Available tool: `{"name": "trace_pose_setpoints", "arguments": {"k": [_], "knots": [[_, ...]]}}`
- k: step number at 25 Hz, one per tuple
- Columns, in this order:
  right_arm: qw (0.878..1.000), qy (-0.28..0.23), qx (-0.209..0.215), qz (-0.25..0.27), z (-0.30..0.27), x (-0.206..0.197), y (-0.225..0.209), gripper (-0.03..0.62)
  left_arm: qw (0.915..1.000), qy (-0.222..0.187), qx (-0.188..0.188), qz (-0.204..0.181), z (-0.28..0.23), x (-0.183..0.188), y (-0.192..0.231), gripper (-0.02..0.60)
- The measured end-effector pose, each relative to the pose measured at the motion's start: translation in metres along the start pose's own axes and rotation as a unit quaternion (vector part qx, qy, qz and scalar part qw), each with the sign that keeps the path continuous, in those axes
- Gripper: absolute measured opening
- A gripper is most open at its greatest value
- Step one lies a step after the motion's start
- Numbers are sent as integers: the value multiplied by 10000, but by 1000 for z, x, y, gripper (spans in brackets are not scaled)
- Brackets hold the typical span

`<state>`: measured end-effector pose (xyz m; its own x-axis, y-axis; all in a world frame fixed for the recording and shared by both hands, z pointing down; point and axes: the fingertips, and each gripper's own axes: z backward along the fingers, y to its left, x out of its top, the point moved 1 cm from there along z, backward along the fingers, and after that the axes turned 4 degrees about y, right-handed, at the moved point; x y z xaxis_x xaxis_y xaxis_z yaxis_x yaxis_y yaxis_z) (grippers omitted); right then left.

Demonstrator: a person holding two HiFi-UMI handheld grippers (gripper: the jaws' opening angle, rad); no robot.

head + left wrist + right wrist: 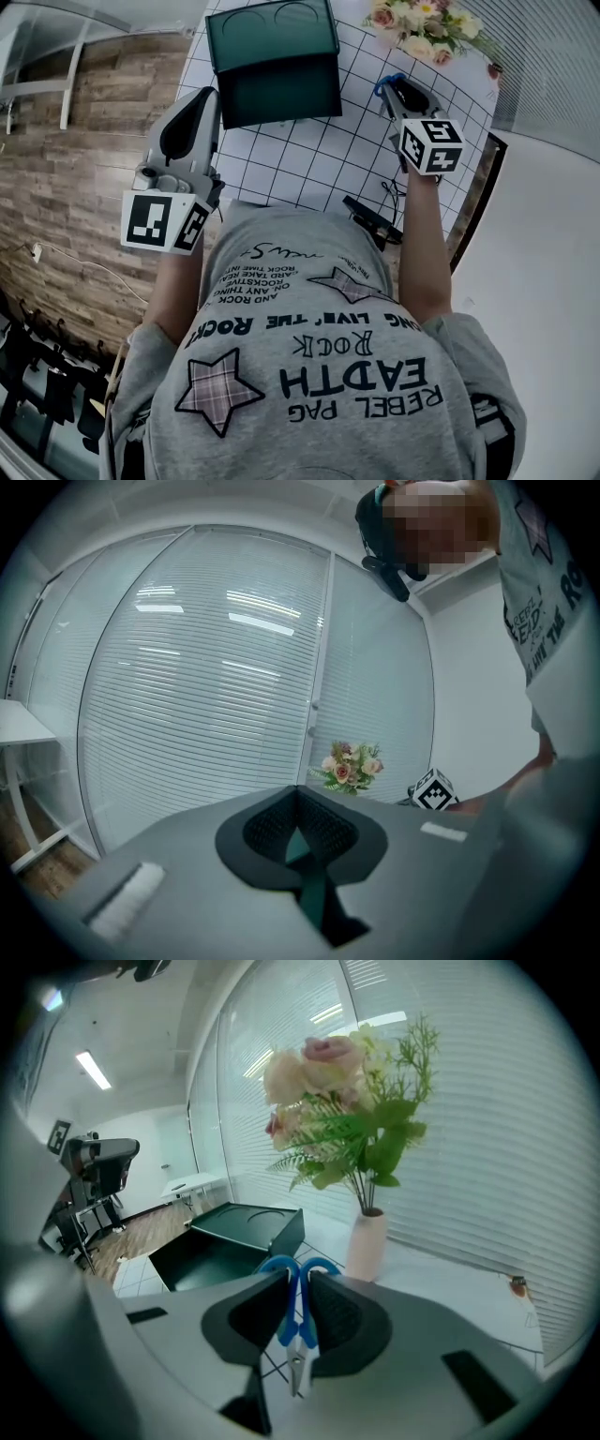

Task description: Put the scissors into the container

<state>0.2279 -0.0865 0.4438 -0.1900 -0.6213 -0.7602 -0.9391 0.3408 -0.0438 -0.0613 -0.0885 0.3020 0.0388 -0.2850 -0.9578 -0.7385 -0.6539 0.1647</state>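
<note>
Shirt (328, 375) reads "REBEL PAG EARTH ROCK". Right claw (298, 1283) clamps scissors (298, 1321), tilted down over the surface (309, 150). Left claw (298, 803) is together, near level.

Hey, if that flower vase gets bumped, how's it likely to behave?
The vase would probably tip easily: it looks slim, and the flowers spread far wider above it. It looks smooth and hard, perhaps ceramic, so it may slide on the table and could crack if it falls.
</note>
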Motion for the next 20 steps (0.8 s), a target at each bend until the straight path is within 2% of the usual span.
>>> {"name": "trace_pose_setpoints", "arguments": {"k": [20], "knots": [[9939,-1056,-133,294,60,45,15,81,9994,-273,4,-203,13,21,-11,9]]}}
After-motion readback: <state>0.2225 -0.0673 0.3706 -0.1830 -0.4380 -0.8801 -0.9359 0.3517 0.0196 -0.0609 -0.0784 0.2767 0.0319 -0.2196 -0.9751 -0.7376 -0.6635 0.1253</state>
